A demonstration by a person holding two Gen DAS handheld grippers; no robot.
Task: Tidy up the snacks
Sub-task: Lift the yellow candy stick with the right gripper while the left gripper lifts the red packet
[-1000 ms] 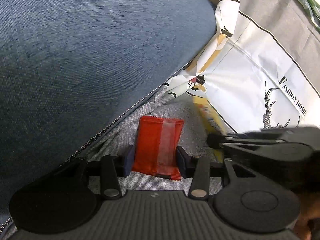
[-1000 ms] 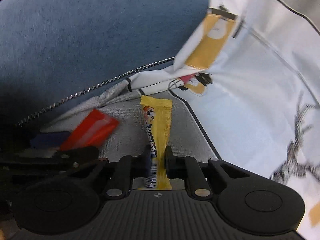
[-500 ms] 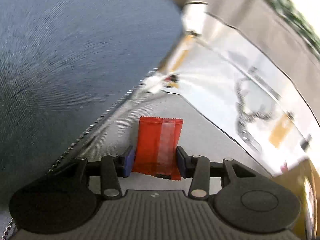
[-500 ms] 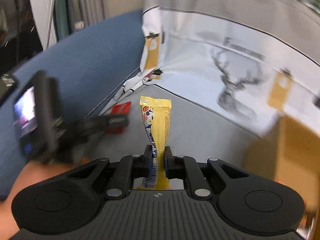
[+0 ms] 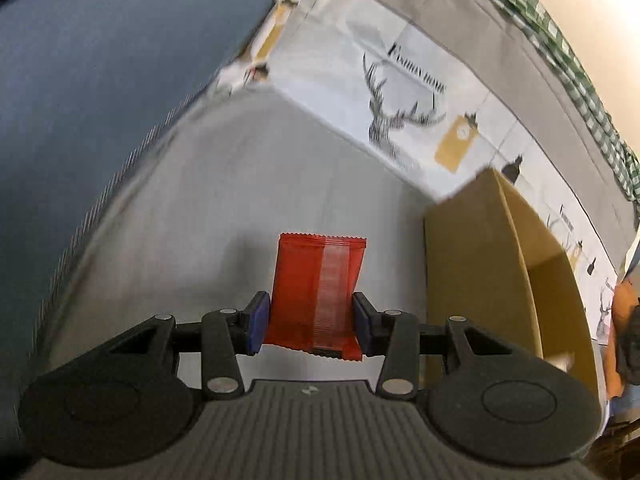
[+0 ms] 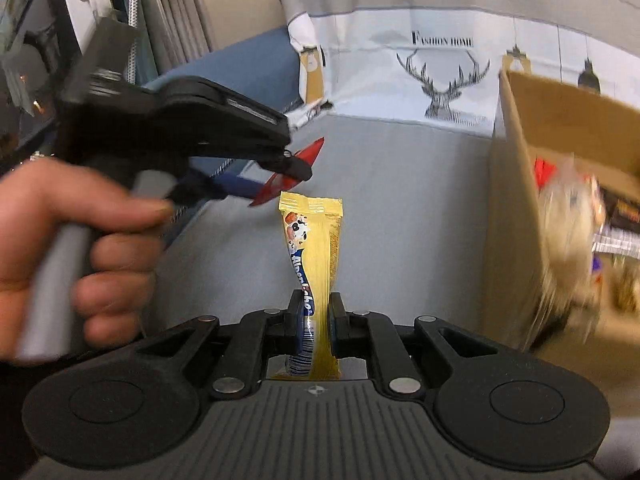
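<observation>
Both hands have swung away from the blue cushion [image 5: 100, 92] since a second ago, and now the cardboard box [image 5: 472, 264] fills the right side of each view where earlier there was only printed cloth. Look at the left gripper [image 5: 308, 322]: its blue-padded jaws are pinching the red snack packet [image 5: 316, 292] by its lower part, packet standing upright and lifted clear of the grey sheet [image 5: 224, 208] below. From the right wrist camera that same left gripper [image 6: 280, 178] shows side-on, held in the person's left hand [image 6: 76, 248], with the red packet [image 6: 304, 160] poking out past the tips. And the right gripper [image 6: 315, 320] has its jaws pressed nearly together on the yellow snack stick [image 6: 316, 248], which stands upright between the pads, a cartoon face near its top end. Over to the right, the box [image 6: 516, 216] is open and blurred wrappers [image 6: 580, 216] show inside it. Behind everything hangs the white cloth with the deer print [image 6: 444, 88] and lettering above it.
</observation>
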